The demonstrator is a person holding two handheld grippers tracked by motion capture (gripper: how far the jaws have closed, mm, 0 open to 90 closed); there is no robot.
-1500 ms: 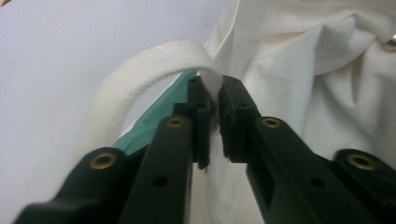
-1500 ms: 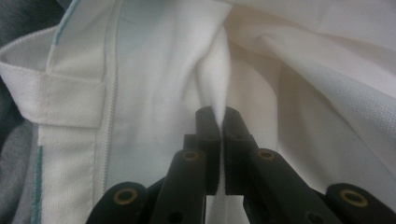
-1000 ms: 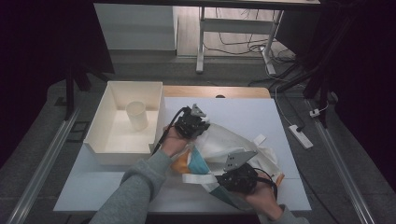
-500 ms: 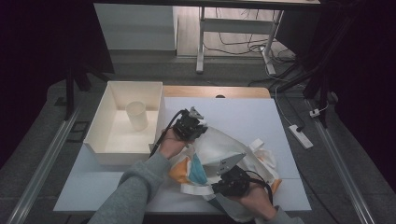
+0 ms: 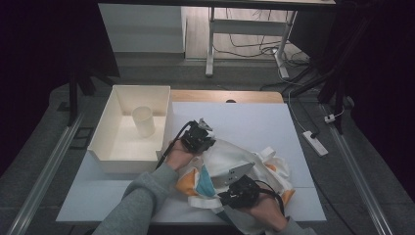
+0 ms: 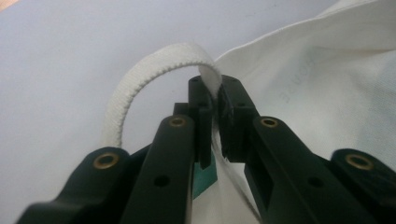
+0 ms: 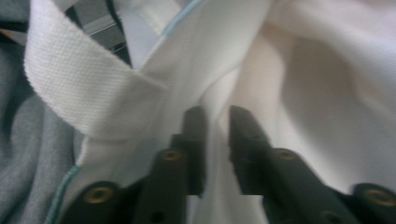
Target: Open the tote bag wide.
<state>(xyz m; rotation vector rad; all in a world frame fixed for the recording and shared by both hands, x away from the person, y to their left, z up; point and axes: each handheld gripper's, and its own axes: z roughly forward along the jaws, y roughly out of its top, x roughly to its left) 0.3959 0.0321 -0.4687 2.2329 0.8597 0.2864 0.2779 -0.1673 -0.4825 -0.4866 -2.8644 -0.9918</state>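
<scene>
Lowered bag (image 5: 244, 164) lies between right gripper (image 7: 215, 126) jaws.

Bright lit table, dark surroundings, soft blurred close-ups in both gripper views

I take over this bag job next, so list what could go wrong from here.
1. The left hand-held gripper pinches only the strap; a pull might slip it free.
2. The right hand-held gripper has just been opening, with a fold of the bag between its jaws; the fold may drop out and the bag sag.
3. The bag lies close to the tray and could snag its wall.
</scene>
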